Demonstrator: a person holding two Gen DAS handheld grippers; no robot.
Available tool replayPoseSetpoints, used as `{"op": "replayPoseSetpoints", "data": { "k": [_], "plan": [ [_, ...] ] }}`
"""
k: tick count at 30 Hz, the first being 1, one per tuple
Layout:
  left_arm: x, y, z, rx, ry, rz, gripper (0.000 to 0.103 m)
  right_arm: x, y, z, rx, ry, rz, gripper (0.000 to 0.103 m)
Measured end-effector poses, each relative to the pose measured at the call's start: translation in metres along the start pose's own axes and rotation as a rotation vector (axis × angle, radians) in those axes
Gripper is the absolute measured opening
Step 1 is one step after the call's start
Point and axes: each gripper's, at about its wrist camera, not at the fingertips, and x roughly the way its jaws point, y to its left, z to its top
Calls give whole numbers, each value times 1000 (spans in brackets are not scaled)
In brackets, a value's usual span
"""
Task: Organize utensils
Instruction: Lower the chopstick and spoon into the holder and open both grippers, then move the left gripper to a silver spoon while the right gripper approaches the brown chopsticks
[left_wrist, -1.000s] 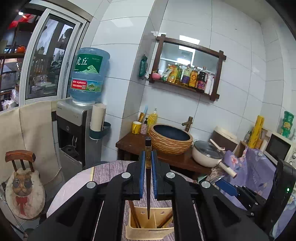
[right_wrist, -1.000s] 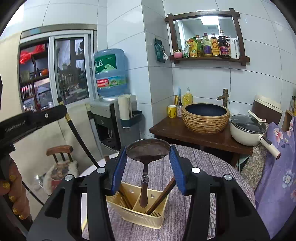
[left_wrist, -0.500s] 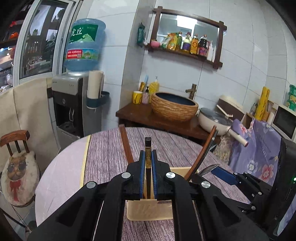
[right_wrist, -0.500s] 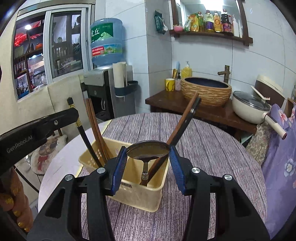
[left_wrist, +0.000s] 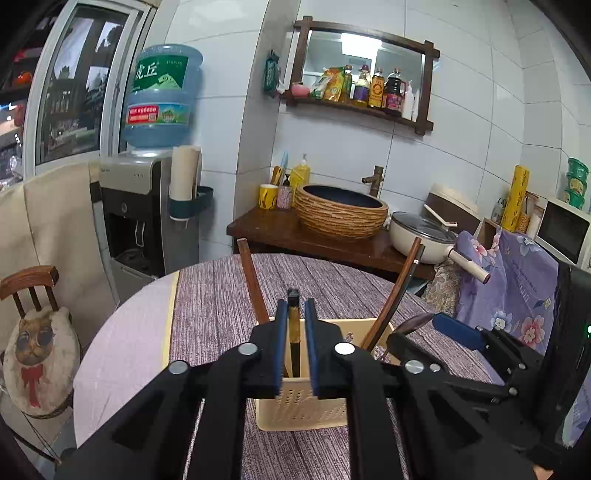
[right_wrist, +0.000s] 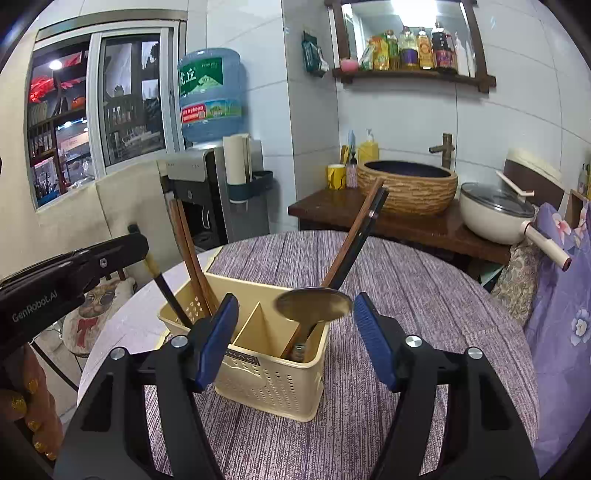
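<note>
Looking down along two handheld grippers at a cream caddy (right_wrist: 266, 376) sitting on a round table (right_wrist: 406, 280) covered in a striped purple cloth.

Seeing the caddy split by a divider (right_wrist: 255, 325) into a left and a right compartment.

Left gripper (left_wrist: 295, 314): reaching in over the caddy's left end, with its jaws opening. Bracketing a black chopstick (left_wrist: 293, 332) standing nearly upright between the blue pads, with a sliver of space showing on each side, so releasing rather than squeezing it. From the right wrist view, seeing this chopstick (right_wrist: 170, 295) slanting down out of the left gripper (right_wrist: 142, 247), with its lower end inside the left compartment at the near-left corner.

Right gripper (right_wrist: 291, 332): hovering at the near side of the caddy, with jaws opening wide and gripping nothing. Framing a metal spoon (right_wrist: 314, 304) between the pads, both well clear of it. Finding the spoon standing handle-down in the right compartment, bowl up above the rim.

Also noticing wooden chopsticks (right_wrist: 190, 251) leaning in the left compartment just beside the black one, and two more sticks (right_wrist: 354, 240), one wooden and one dark, leaning out of the right compartment behind the spoon.

Catching fingers (right_wrist: 33, 406) with gold-painted nails at the lower left edge, wrapping the left gripper's handle.
</note>
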Motion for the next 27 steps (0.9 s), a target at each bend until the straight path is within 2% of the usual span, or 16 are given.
{"op": "replayPoseSetpoints", "data": {
  "k": [1, 2, 3, 5, 9, 13, 19, 24, 27],
  "plan": [
    [-6, 1, -2, 0, -11, -1, 29, -4, 0, 0, 1, -6, 3, 67],
    [-13, 3, -4, -5, -24, -4, 44, -11, -2, -1, 6, -15, 9, 71],
    [-19, 4, -7, -11, -34, -7, 53, -16, -4, -2, 11, -24, 10, 73],
    [-32, 9, -16, -15, -42, -17, 56, -32, -9, -7, 20, -45, -4, 78],
    [-44, 18, -43, -15, 17, -38, 75, -55, -19, -26, 21, -2, -25, 82],
    [-48, 27, -77, -35, 116, -68, 75, -76, -34, -62, 51, 57, -71, 83],
    [-39, 13, -133, 38, 253, -76, 73, -76, -42, -122, 74, 172, -129, 83],
    [-23, 6, -161, 43, 346, -94, 55, -75, -45, -168, 112, 230, -152, 83],
    [-9, 9, -168, 6, 394, -83, 50, -72, -51, -183, 131, 260, -166, 83]
  ]
}}
